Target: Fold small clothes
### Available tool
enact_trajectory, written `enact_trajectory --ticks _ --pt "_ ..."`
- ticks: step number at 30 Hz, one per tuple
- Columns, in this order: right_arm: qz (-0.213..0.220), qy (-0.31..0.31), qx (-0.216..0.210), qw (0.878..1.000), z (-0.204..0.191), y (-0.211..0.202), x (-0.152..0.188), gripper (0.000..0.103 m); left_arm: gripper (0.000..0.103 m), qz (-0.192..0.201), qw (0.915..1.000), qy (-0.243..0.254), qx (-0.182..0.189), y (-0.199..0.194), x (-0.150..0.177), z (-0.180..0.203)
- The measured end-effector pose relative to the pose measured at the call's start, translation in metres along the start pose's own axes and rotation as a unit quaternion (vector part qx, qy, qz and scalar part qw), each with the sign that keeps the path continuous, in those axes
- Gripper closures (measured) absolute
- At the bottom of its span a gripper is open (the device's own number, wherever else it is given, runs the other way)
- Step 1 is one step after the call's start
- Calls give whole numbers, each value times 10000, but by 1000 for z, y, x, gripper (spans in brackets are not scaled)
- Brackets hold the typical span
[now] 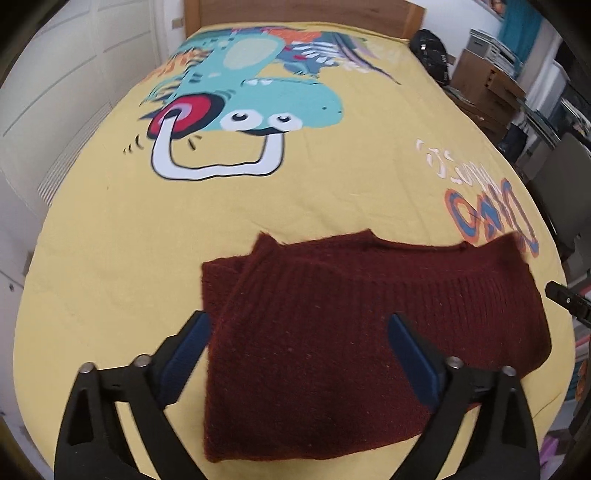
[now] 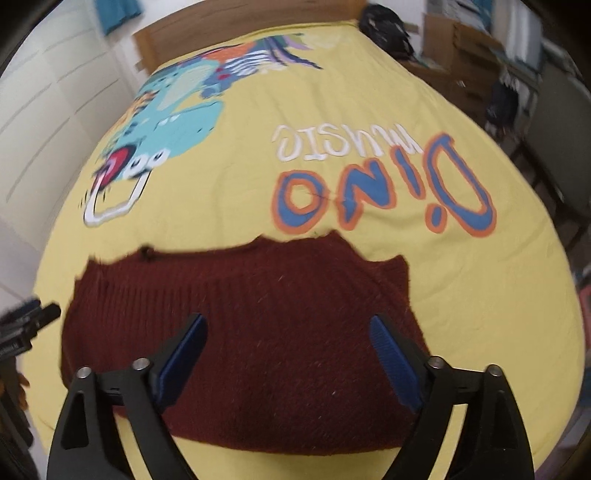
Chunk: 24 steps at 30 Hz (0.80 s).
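- A bed with a yellow cartoon-dinosaur bedspread [image 1: 332, 192] fills both views; a wooden headboard [image 1: 295, 14] stands at its far edge.
- A dark maroon knitted garment [image 1: 332, 332], partly folded, lies flat near the bed's near edge.
- The left gripper [image 1: 297, 332] hovers over the garment, jaws spread wide, holding nothing.
- The right gripper [image 2: 288, 332] hovers likewise, wide and empty.

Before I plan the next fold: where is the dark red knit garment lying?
The dark red knit garment lies flat on the yellow bedspread at its near edge, below the DINO lettering, under both open claws.
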State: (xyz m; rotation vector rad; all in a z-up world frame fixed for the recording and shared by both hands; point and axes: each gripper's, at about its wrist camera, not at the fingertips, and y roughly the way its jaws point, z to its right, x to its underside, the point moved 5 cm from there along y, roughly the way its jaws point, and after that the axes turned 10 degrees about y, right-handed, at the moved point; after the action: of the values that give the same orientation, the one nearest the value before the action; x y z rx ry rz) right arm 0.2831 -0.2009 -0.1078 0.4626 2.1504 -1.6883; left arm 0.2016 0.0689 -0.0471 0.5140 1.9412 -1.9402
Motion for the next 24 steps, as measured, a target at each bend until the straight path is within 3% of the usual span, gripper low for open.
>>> enact_trajectory --ticks 1,6,9,12,16,19,22,24 --pt "3 -123 31 9999 -5 3 7 1 1 56 9999 97 -16 1 4 8" --pt "-20 -526 144 9985 -27 29 52 1 1 165 9986 498 27 20 29 42" --pt "38 -694 365 9969 -28 46 75 1 1 30 9988 456 172 39 47 52" --pt "-107 -778 514 9956 -18 64 93 1 1 -183 9988 456 89 57 63 51" --pt "-56 -597 475 9971 3 66 93 1 1 -378 9990 252 -55 73 81 25" --pt "-60 -405 589 9974 23 65 86 1 1 -301 9991 298 40 70 87 11" --pt "-108 -18 521 9986 47 66 81 1 1 -292 9988 383 -99 70 91 4" --pt "-112 70 453 9989 53 66 82 1 1 -309 9993 220 -27 73 95 -2"
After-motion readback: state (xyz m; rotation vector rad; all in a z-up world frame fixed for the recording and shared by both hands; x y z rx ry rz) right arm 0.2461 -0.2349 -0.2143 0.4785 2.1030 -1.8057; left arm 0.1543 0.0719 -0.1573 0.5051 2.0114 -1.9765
